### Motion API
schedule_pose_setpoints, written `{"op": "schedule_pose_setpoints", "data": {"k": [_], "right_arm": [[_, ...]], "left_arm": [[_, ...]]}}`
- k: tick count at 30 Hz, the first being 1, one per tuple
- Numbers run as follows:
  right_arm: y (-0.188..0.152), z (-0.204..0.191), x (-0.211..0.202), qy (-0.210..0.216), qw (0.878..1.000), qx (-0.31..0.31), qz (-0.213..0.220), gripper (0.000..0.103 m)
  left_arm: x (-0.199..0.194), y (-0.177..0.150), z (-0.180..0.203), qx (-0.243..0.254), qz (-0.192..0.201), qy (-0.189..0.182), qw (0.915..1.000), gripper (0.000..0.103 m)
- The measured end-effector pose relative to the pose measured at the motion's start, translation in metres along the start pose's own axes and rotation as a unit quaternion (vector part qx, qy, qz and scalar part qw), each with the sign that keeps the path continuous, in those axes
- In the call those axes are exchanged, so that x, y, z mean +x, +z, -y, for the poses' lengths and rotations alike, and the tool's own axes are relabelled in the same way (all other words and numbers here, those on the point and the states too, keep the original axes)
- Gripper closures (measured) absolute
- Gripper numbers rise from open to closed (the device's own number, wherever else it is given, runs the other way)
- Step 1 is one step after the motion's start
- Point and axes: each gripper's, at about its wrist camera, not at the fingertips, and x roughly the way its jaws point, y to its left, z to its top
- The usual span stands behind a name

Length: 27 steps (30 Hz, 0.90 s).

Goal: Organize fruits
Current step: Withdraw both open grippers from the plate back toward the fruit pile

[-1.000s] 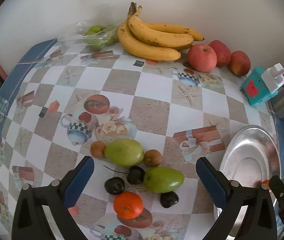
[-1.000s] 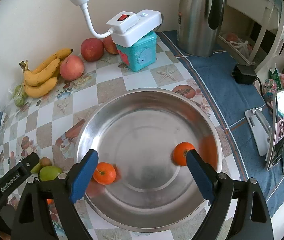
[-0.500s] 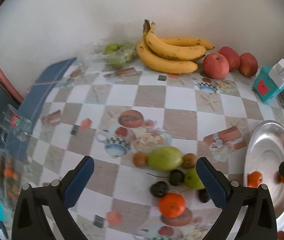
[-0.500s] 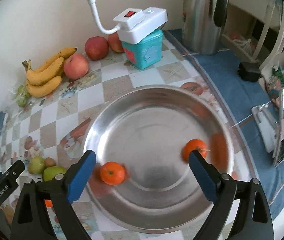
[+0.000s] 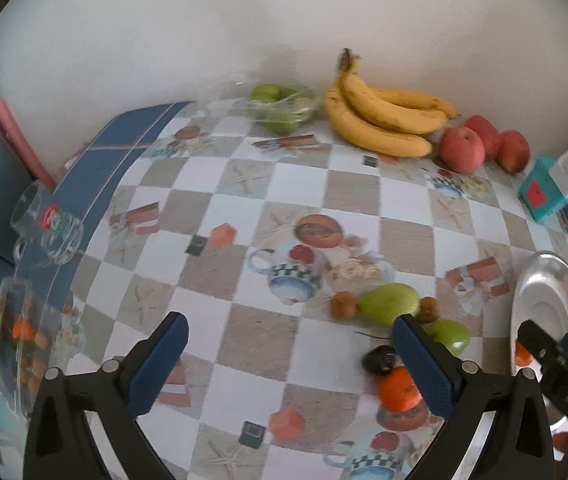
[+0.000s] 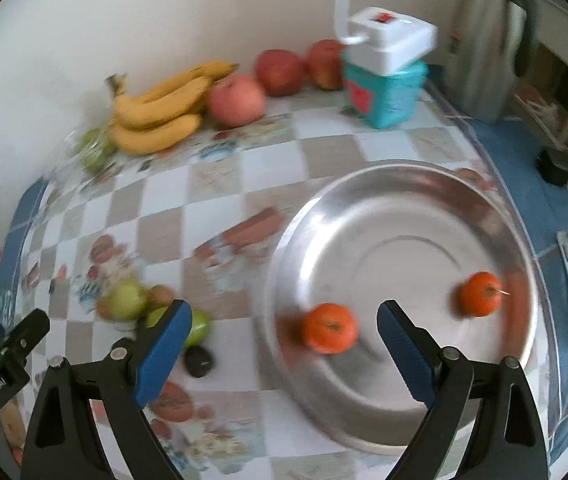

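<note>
Left gripper (image 5: 289, 364): jaws spread wide, nothing between them. Over the last second its view has swung leftward and drawn back; the loose fruit cluster that lay between the fingers now sits at and behind the right finger.

Right gripper (image 6: 284, 340): jaws wide apart, empty. It has shifted left across the steel bowl (image 6: 423, 184); a second ago both fingers framed the bowl, now the left finger hangs over the tablecloth beside the cluster.

Steel bowl, contents: two oranges, one near the left inner wall (image 6: 328, 328), one toward the right (image 6: 479, 294). The left one is smeared and seems to be settling, though camera motion blurs the whole frame.

Loose cluster, on the checked tablecloth (image 5: 268, 184), just left of the bowl: third orange (image 5: 397, 390), dark plum-like fruit (image 5: 377, 360), two green fruits (image 5: 389, 304) (image 5: 449, 334), two small brown fruits (image 5: 343, 306) (image 5: 427, 309).

Far edge, against the wall: banana bunch (image 5: 383, 120), three red apples (image 5: 463, 149), bagged green fruit (image 5: 284, 106); untouched.

Assessment: two oranges sorted, one outstanding. The right gripper's leftward travel suggests it is heading for the cluster; the left gripper appears to be standing off.
</note>
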Motion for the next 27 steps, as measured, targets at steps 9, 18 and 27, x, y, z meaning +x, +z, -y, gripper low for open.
{"op": "schedule_pose_setpoints", "data": {"k": [9, 18, 27], "right_arm": [[-0.010, -0.056, 0.000, 0.017, 0.998, -0.065, -0.004, 0.009], [-0.016, -0.082, 0.002, 0.024, 0.994, -0.103, -0.006, 0.009], [-0.019, -0.091, -0.004, 0.027, 0.991, -0.127, 0.017, 0.009]], "left_arm": [[0.000, -0.001, -0.038, -0.040, 0.000, 0.004, 0.9992, 0.000], [0.002, 0.001, -0.043, -0.047, -0.005, -0.003, 0.9989, 0.000], [0.006, 0.000, -0.036, -0.045, -0.012, -0.006, 0.9989, 0.000]]}}
